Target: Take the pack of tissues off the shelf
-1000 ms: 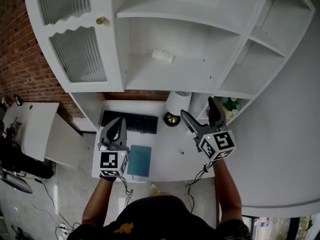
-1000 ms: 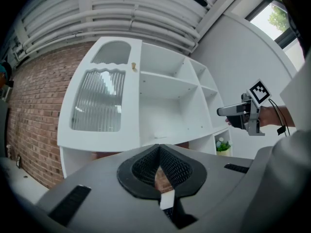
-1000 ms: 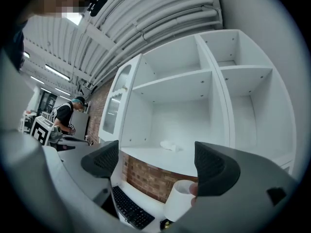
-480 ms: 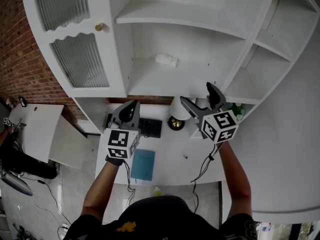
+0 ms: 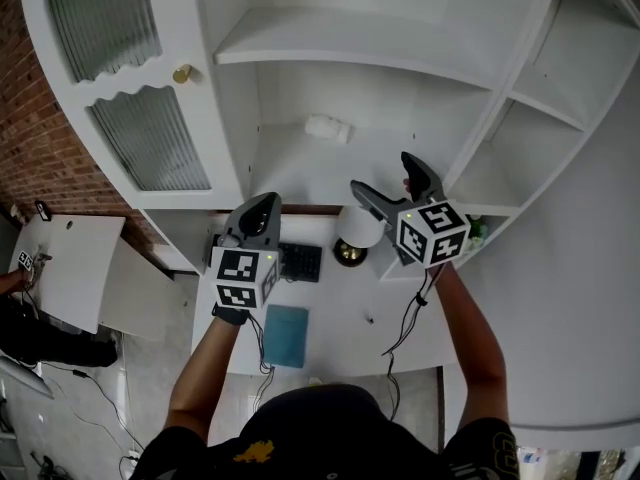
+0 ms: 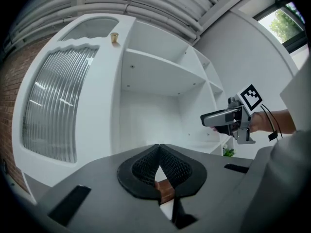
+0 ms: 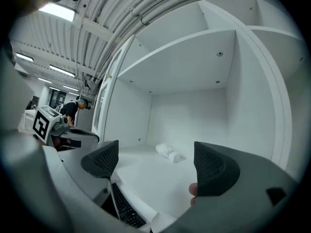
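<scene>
The pack of tissues point(image 5: 328, 128) is a small white bundle lying toward the back of the middle shelf point(image 5: 300, 173); in the right gripper view the pack of tissues point(image 7: 168, 152) lies straight ahead between the jaws, still some way off. My right gripper point(image 5: 382, 173) is open and empty at the shelf's front right edge. My left gripper point(image 5: 262, 208) is shut on nothing, held just below the shelf's front left edge. In the left gripper view the shut gripper point(image 6: 158, 171) points into the shelf bay, the pack is hidden, and the right gripper point(image 6: 228, 120) shows at the right.
Below on the desk are a black keyboard point(image 5: 300, 261), a white lamp point(image 5: 358, 230), a teal notebook point(image 5: 285, 335) and a green plant point(image 5: 478, 230). A ribbed glass door with a brass knob point(image 5: 182, 73) closes the left bay. An upper shelf board point(image 5: 350, 43) hangs overhead.
Both grippers have risen from over the desk to the height of the middle shelf's front edge. The right gripper stays open, the left shut. The pack has not moved.
</scene>
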`<act>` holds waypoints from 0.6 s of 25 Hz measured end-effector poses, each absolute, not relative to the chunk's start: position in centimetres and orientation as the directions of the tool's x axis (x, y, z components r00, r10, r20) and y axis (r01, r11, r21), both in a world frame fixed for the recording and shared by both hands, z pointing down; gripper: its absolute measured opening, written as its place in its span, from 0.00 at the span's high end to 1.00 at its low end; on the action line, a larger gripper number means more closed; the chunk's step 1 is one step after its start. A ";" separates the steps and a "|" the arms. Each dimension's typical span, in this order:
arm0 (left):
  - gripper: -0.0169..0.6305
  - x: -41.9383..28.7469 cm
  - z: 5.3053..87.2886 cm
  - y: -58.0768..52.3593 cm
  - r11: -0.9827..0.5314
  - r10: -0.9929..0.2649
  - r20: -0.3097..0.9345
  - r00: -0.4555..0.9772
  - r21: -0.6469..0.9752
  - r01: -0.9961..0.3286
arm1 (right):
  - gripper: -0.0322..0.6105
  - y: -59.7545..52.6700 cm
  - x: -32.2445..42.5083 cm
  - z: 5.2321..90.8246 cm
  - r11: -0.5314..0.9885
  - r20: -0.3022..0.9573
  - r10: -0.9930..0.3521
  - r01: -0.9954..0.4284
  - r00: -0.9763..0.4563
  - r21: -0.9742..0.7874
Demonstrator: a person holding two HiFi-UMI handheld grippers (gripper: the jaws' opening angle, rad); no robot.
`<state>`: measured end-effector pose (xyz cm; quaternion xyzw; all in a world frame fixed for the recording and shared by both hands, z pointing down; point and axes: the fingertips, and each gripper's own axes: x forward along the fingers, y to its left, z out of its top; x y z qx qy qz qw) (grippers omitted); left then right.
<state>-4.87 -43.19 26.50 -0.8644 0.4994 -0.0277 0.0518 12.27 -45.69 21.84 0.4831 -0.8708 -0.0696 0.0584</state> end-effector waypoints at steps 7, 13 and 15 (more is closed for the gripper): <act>0.95 -4.3 25.5 -45.3 -0.510 -0.858 -0.009 0.513 -0.089 -0.855 | 0.22 -49.6 12.1 21.9 0.528 0.090 -0.849 -0.829 -0.520 0.184; 0.95 -2.6 24.8 -46.7 -0.525 -0.849 -0.005 0.529 -0.110 -0.844 | 0.21 -52.4 11.3 22.5 0.543 0.149 -0.840 -0.812 -0.522 0.214; 0.95 -2.1 24.8 -46.9 -0.536 -0.842 0.003 0.539 -0.109 -0.837 | 0.22 -53.4 11.2 22.9 0.548 0.180 -0.836 -0.806 -0.518 0.225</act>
